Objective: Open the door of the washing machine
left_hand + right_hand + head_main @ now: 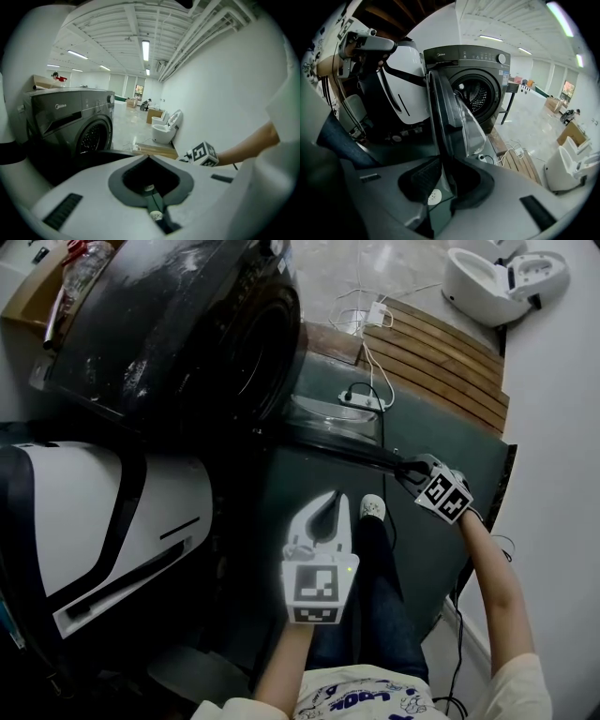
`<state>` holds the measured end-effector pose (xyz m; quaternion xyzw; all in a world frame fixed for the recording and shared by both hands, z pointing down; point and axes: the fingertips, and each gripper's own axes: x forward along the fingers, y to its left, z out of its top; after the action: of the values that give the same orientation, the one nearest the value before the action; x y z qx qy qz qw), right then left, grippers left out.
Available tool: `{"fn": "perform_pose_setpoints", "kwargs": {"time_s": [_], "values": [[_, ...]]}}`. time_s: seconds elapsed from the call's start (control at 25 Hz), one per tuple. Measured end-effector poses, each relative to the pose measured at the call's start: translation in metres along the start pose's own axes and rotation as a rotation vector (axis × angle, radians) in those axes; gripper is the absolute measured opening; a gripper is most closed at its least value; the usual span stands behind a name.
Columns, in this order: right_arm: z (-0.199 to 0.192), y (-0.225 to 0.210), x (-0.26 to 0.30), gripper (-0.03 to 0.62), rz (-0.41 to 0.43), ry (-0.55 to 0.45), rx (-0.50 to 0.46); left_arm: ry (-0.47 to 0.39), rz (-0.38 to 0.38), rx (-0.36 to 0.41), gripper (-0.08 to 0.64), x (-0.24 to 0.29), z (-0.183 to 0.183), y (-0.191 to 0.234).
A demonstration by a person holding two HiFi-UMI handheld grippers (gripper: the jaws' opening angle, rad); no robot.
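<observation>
A dark grey front-loading washing machine stands at the upper left of the head view. Its round door hangs swung out from the drum opening, with the glass bowl showing. My right gripper is shut on the door's outer rim; in the right gripper view the rim runs straight between its jaws. My left gripper hovers lower, in front of the door and apart from it, jaws shut and empty. In the left gripper view the machine lies ahead to the left.
A white appliance with black stripes sits just left of my left gripper. A power strip with cables lies by a wooden slatted platform. A white toilet stands at the top right. My shoe is under the door.
</observation>
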<state>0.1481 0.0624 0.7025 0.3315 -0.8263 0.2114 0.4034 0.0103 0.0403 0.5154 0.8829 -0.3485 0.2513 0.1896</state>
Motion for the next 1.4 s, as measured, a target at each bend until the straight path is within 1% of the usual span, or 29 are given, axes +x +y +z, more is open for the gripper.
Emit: {"fn": "perform_pose_setpoints", "kwargs": {"time_s": [0.36, 0.64, 0.88, 1.04, 1.4], "values": [[-0.006, 0.035, -0.001, 0.085, -0.031, -0.027, 0.075, 0.006, -0.024, 0.014, 0.003, -0.022, -0.015, -0.011], [-0.009, 0.064, -0.001, 0.084, -0.048, -0.064, 0.121, 0.031, -0.021, -0.011, 0.002, -0.036, -0.038, -0.022], [-0.011, 0.096, 0.002, 0.084, -0.016, -0.083, 0.118, 0.026, -0.007, -0.020, 0.002, -0.046, -0.044, -0.032], [-0.011, 0.116, 0.005, 0.084, -0.003, -0.091, 0.122, 0.020, 0.010, -0.040, 0.002, -0.053, -0.048, -0.034], [-0.008, 0.147, 0.010, 0.084, 0.021, -0.097, 0.120, 0.008, 0.047, -0.062, 0.002, -0.065, -0.054, -0.034]]}}
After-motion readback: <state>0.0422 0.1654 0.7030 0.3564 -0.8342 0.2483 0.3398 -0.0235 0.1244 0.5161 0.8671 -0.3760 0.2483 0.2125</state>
